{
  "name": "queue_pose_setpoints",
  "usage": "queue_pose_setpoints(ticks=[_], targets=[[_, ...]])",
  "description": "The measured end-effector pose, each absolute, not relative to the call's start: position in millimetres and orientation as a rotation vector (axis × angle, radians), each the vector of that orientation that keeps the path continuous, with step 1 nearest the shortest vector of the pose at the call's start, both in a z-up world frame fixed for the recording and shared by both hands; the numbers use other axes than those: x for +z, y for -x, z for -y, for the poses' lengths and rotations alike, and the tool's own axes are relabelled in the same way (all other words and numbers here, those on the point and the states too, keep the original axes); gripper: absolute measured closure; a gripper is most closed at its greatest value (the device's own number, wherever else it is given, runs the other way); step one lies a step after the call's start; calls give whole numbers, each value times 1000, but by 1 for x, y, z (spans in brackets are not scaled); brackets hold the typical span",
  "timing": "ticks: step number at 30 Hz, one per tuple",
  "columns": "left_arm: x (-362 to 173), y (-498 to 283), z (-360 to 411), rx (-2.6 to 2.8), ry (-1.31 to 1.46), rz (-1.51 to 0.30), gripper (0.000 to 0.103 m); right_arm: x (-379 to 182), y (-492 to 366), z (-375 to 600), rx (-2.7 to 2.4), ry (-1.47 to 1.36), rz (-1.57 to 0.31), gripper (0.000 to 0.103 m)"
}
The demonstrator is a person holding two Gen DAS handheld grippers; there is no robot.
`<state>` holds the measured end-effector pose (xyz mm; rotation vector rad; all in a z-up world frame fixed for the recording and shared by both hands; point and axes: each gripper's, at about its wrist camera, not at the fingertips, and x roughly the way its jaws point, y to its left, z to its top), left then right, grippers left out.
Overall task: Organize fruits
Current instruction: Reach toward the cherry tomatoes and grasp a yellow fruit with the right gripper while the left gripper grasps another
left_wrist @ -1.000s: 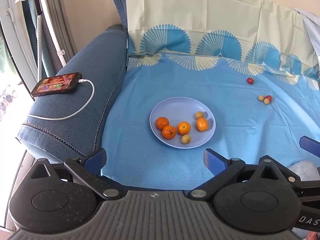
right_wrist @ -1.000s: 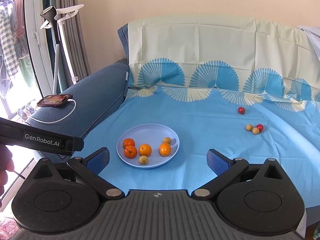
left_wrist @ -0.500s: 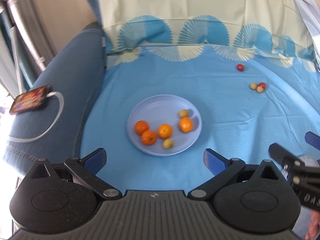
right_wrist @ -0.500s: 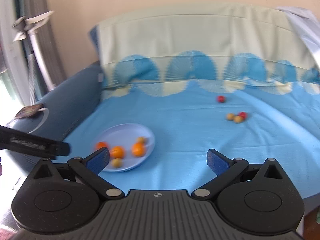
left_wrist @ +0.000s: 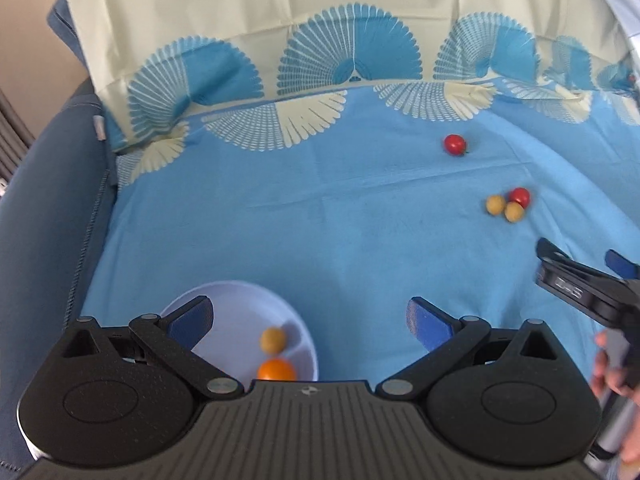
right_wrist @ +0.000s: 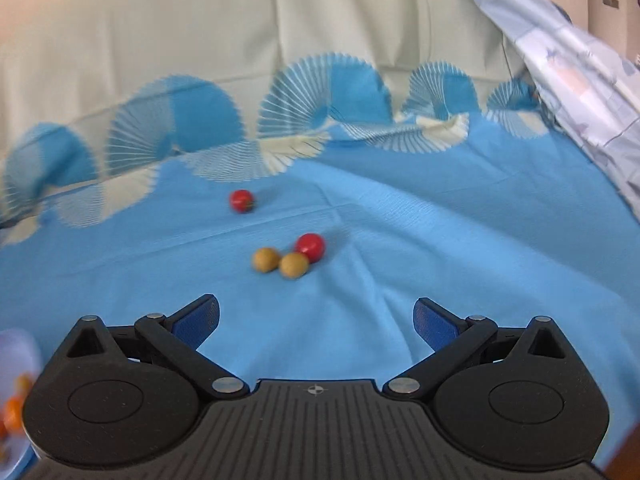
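Right wrist view, blurry: right gripper (right_wrist: 316, 318) apparently nearer the loose fruits (right_wrist: 288, 258) than before

Legible marking: none reads in full.

Left gripper (left_wrist: 310, 316): the black ribbed body carries one small round crosshair emblem (left_wrist: 308, 391) at the centre of its front edge. No letters accompany it.

Right gripper (right_wrist: 316, 316): its body carries the same crosshair emblem (right_wrist: 316, 390) in the same position.

In the left wrist view, the side bar of the right gripper bears a short row of pale lettering (left_wrist: 565, 291). The characters are too blurred to read.

Sofa (left_wrist: 48, 208): a small white tag (left_wrist: 98, 128) sits on the seam beside the cloth. No print is legible on it.
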<state>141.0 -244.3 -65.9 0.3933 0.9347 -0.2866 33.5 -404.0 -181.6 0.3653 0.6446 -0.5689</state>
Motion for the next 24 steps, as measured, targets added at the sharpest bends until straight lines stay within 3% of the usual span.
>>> queue_pose_setpoints(ticks=[6, 7, 9, 11, 13, 24], targets=[[-92, -185, 268, -258, -420, -966, 0, -240, -111, 440, -606, -374, -713, 2], [-96, -190, 271, -257, -424, -969, 0, -245, -118, 441, -608, -371, -712, 7], [-104, -198, 279, -260, -429, -971, 0, -252, -128, 442, -600, -351, -704, 21], [-110, -205, 289, -268, -430, -967, 0, -255, -131, 438, -607, -291, -690, 54], [-116, -212, 304, -290, -427, -961, 0, -254, -128, 438, -592, -260, -688, 73], [-185, -228, 437, -581, -545, -973, 0, -256, -64, 511, -845, -433, -675, 73]])
